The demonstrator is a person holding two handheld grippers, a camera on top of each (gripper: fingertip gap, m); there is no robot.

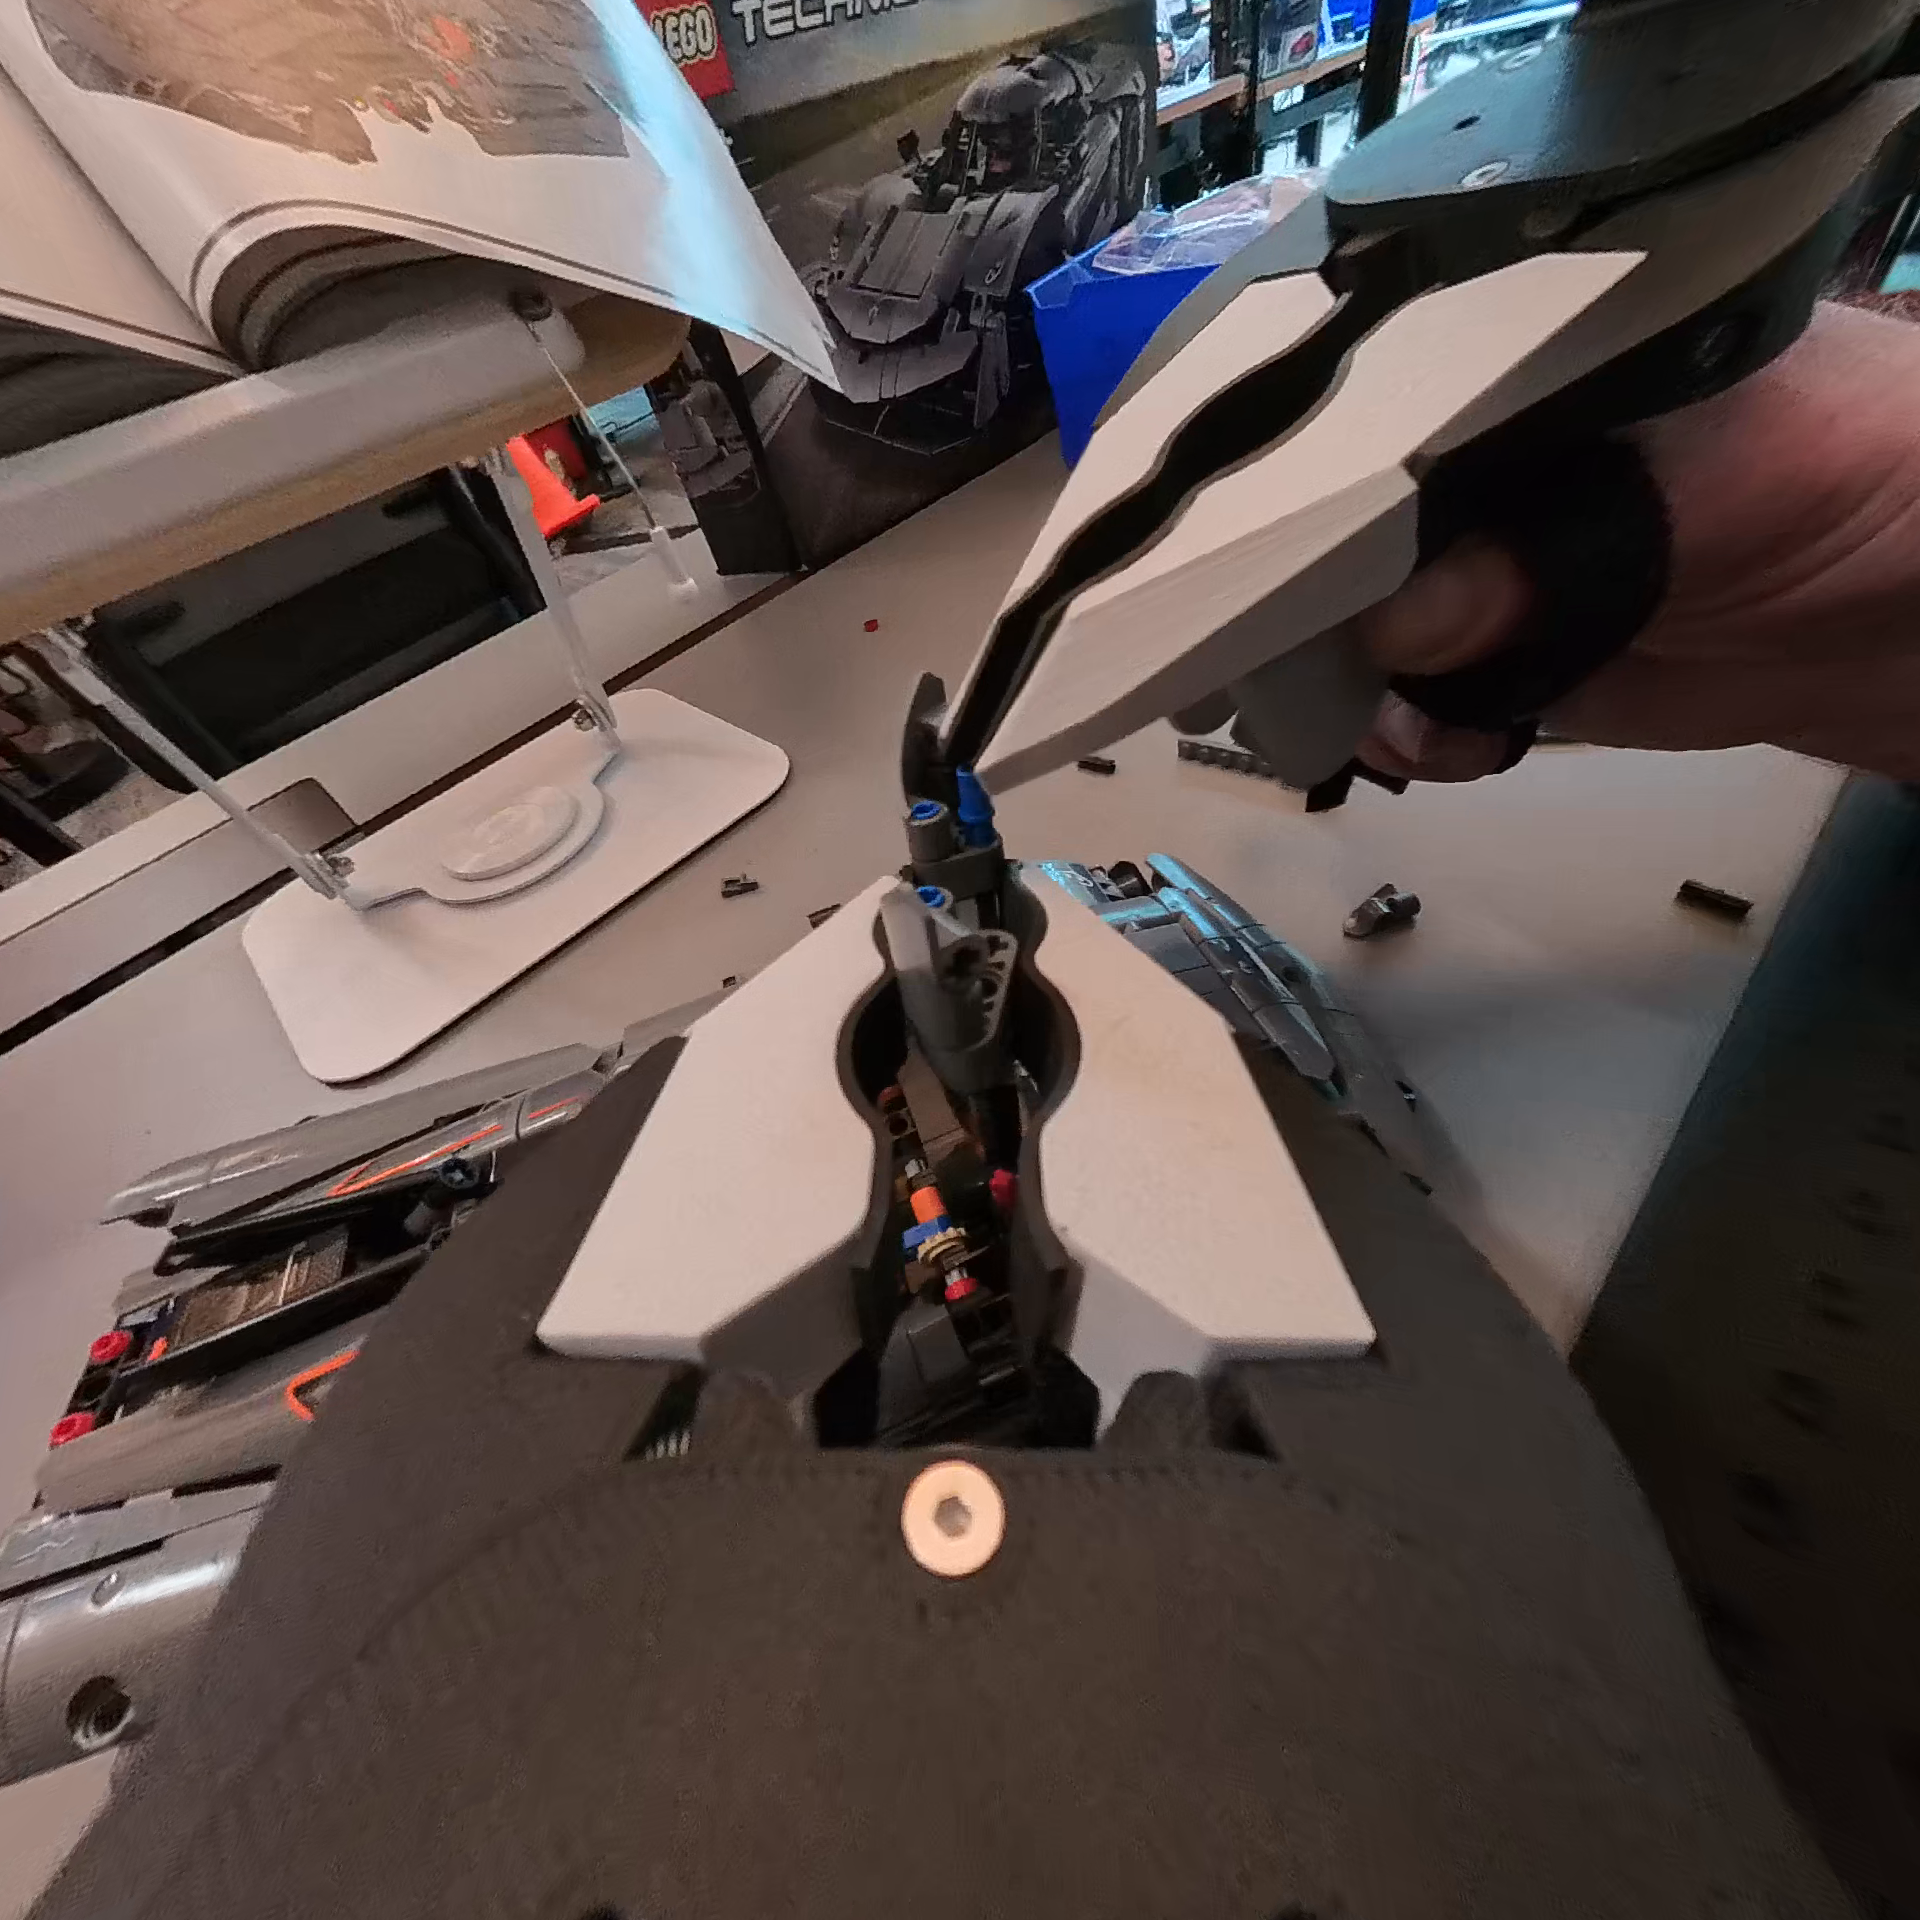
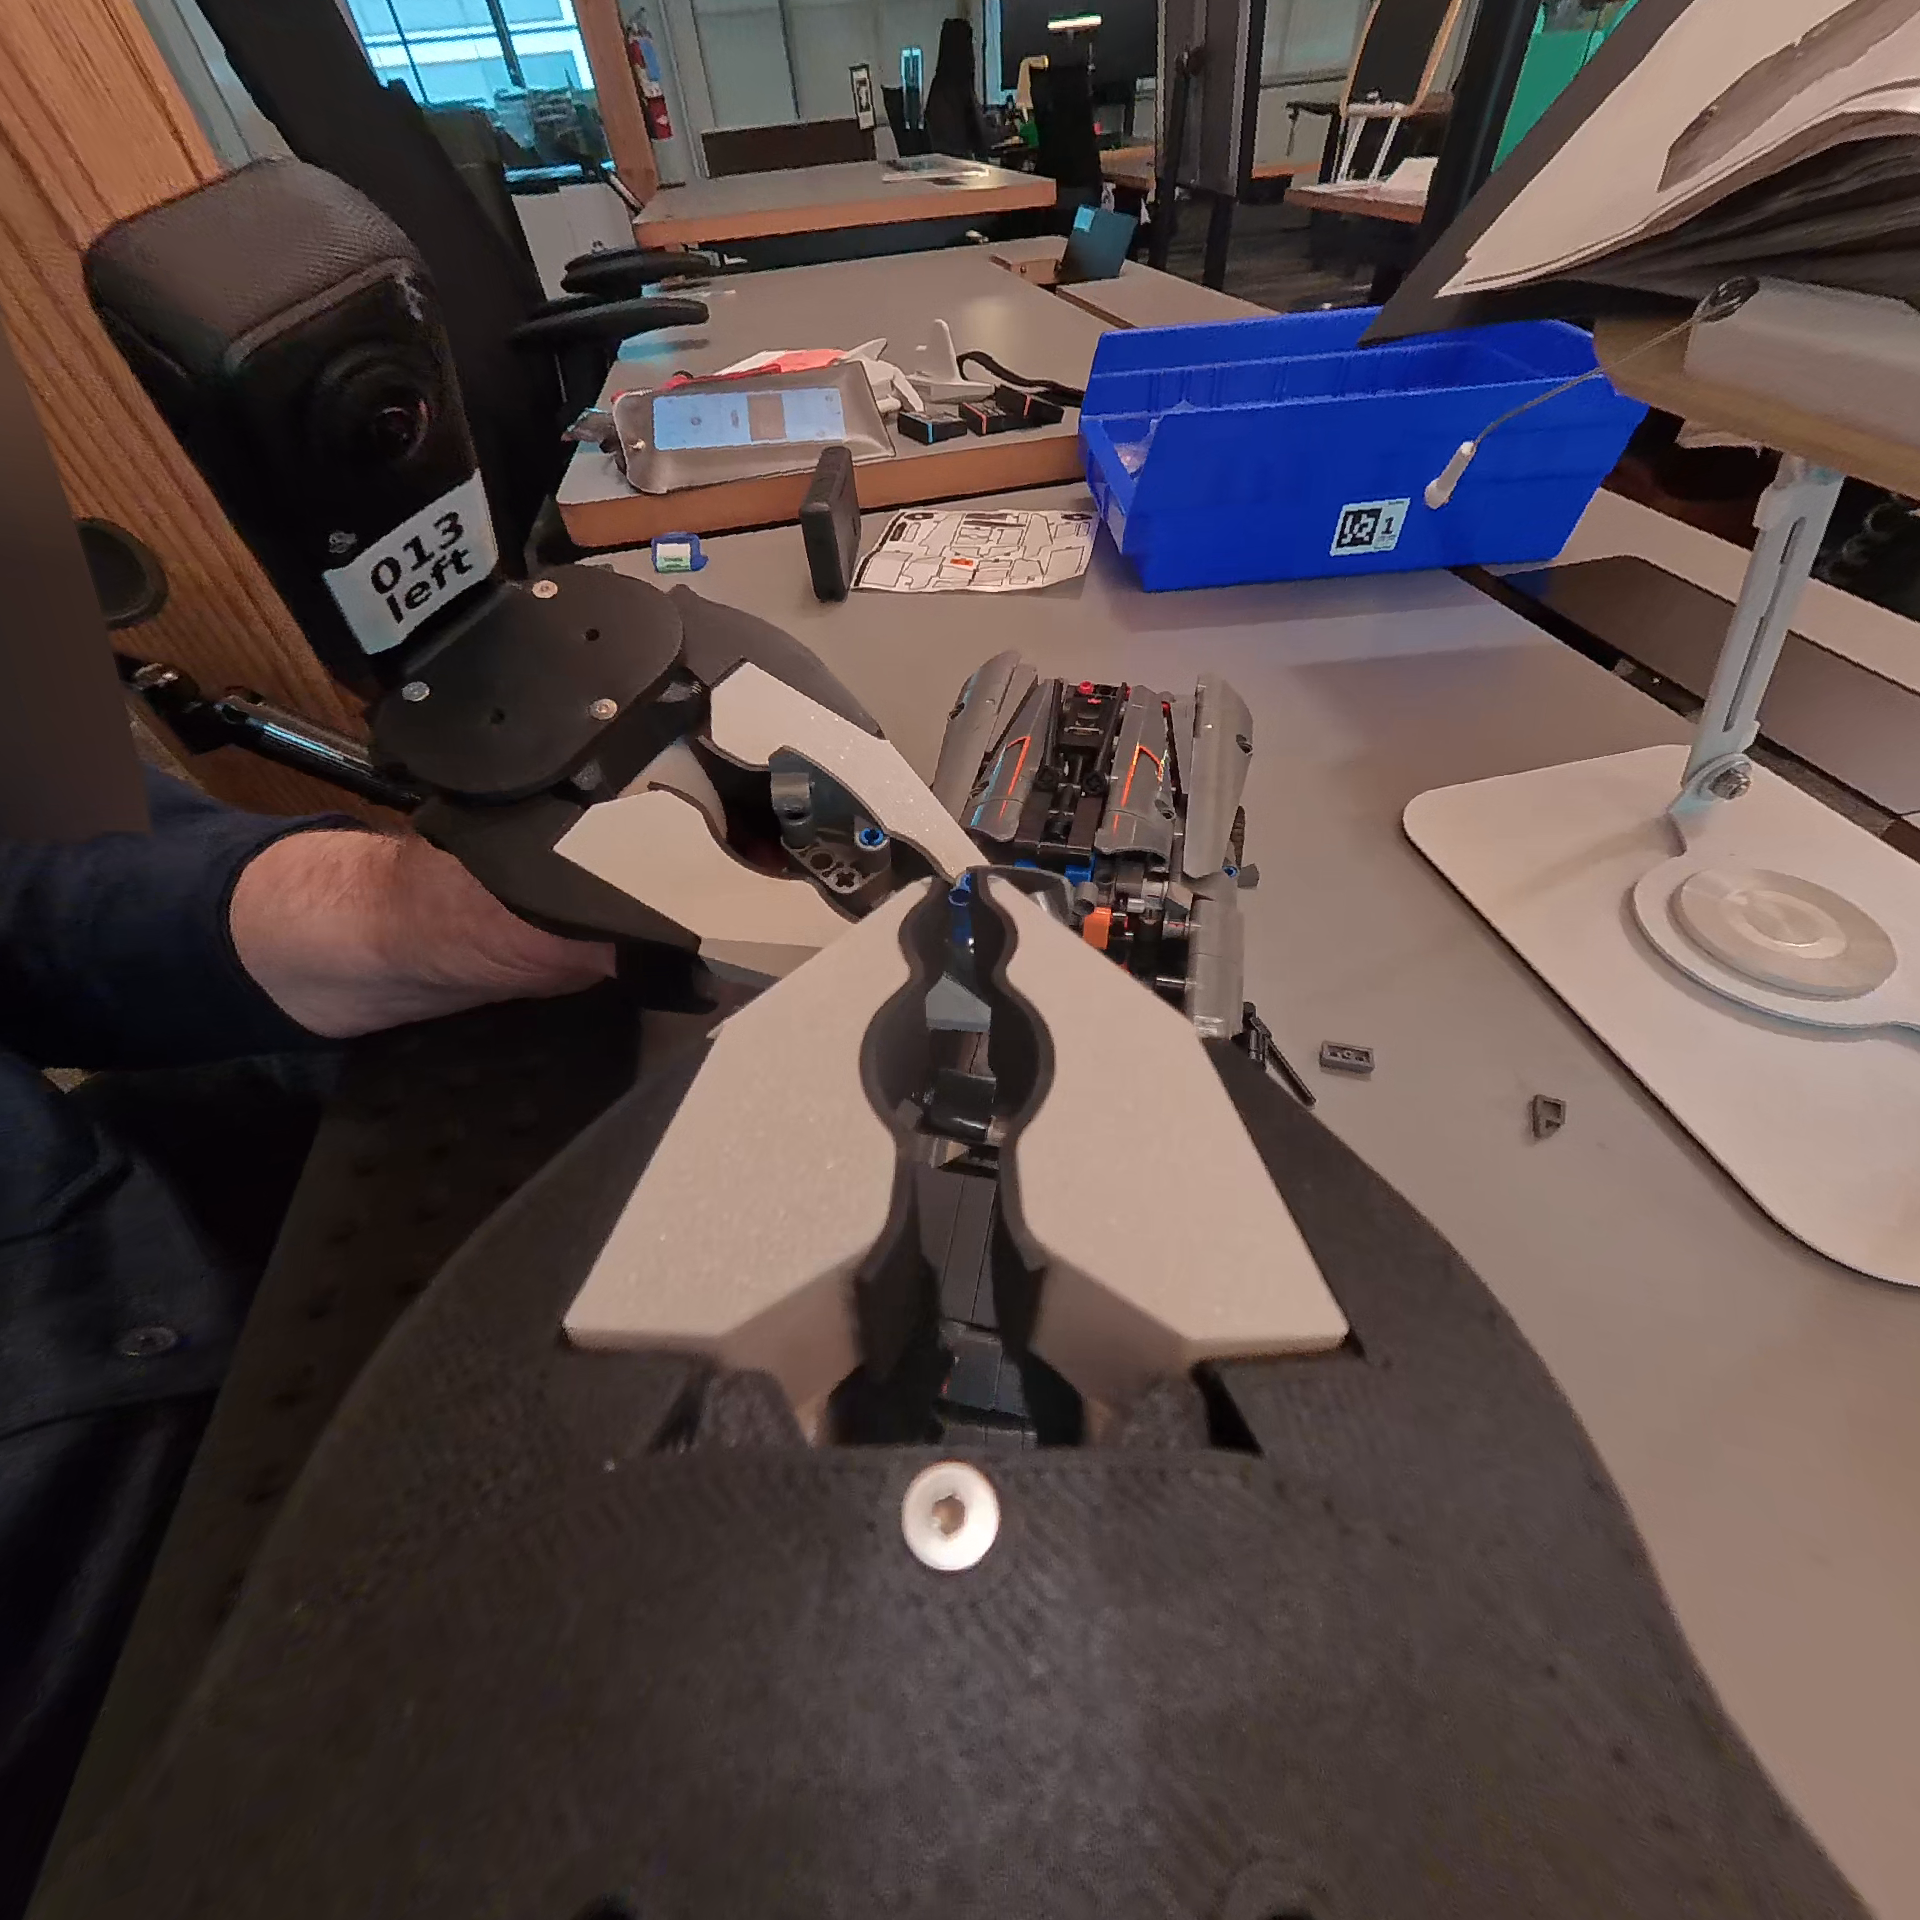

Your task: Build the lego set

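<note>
Your left gripper [image 1: 961,914] is closed down on a small grey sub-assembly [image 1: 951,966], a beam piece with blue pins standing up from its far end. Your right gripper [image 1: 961,753] comes in from the upper right, its jaws nearly together and pinching a blue pin [image 1: 969,800] at the top of that sub-assembly. A curved black piece [image 1: 920,732] sits against its tip; whether the jaws hold it too, you cannot tell.

The left wrist view alone shows the box [image 1: 935,239] with the car picture standing at the back, the open manual [image 1: 364,156] overhead on its white stand [image 1: 499,894], and loose dark parts [image 1: 1382,909] scattered on the table [image 1: 1558,1039]. Parts of the car [image 1: 312,1226] lie under and on both sides of your left gripper.

The right wrist view gives you the car [image 2: 1101,790] whole: grey with orange lines, lying on the table just beyond both gripper tips. It also shows the blue bin [image 2: 1351,447] behind the car, a sticker sheet [image 2: 977,551] beside the bin, and two small grey parts [image 2: 1347,1058] near the stand's base. There your left gripper [image 2: 894,862] appears from the side, with the grey beam showing in its gap, and your hand [image 2: 416,935] wraps its handle.
</note>
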